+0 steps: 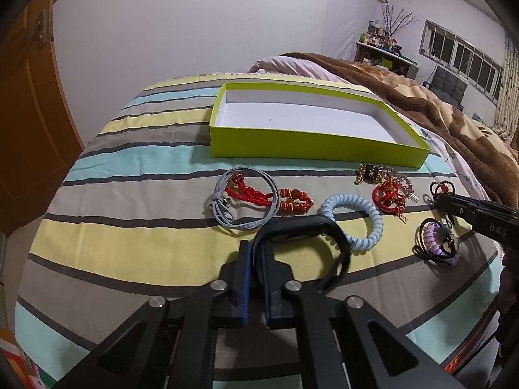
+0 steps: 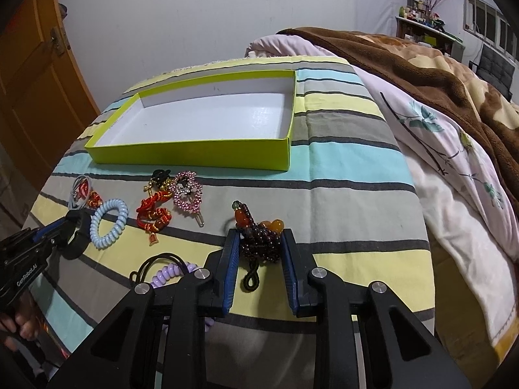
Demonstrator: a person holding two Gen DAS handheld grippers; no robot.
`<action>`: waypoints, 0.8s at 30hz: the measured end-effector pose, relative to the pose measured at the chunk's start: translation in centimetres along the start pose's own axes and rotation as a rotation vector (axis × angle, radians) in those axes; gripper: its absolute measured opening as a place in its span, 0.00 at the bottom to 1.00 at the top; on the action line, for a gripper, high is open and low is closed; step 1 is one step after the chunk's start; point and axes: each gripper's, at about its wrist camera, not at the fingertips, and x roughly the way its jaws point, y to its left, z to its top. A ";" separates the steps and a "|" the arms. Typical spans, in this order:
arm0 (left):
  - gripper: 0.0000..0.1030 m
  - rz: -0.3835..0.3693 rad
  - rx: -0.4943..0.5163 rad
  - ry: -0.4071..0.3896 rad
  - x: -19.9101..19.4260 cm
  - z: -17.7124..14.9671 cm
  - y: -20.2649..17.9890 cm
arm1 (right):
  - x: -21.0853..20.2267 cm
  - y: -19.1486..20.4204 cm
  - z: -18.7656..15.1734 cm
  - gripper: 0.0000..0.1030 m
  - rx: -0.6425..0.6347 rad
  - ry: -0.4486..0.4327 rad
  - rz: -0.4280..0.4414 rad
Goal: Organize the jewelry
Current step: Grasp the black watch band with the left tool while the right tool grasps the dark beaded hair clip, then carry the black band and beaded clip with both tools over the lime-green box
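Jewelry is scattered on the bed in front of the box [image 1: 311, 147]. A black band [image 1: 301, 236] is clamped by the left gripper [image 1: 256, 253], beads [image 2: 261, 243] pinched by the right gripper [image 2: 261, 243], presumably for boxing.

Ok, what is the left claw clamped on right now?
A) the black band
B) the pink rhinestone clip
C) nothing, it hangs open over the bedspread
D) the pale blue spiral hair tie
A: in the left wrist view the left claw has its blue pads pinched on one end of the black band, while the pale blue spiral hair tie lies free beside it on the striped bedspread.
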 end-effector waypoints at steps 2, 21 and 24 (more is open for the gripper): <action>0.04 -0.002 0.002 -0.002 -0.1 -0.1 0.0 | -0.3 0.1 0.0 0.24 -0.001 -0.008 0.003; 0.04 -0.068 -0.012 -0.047 -2.6 0.7 -0.1 | -3.4 1.2 0.1 0.24 -0.017 -0.079 0.035; 0.04 -0.068 0.002 -0.056 -2.8 1.5 -0.4 | -3.6 1.4 0.7 0.24 -0.024 -0.091 0.036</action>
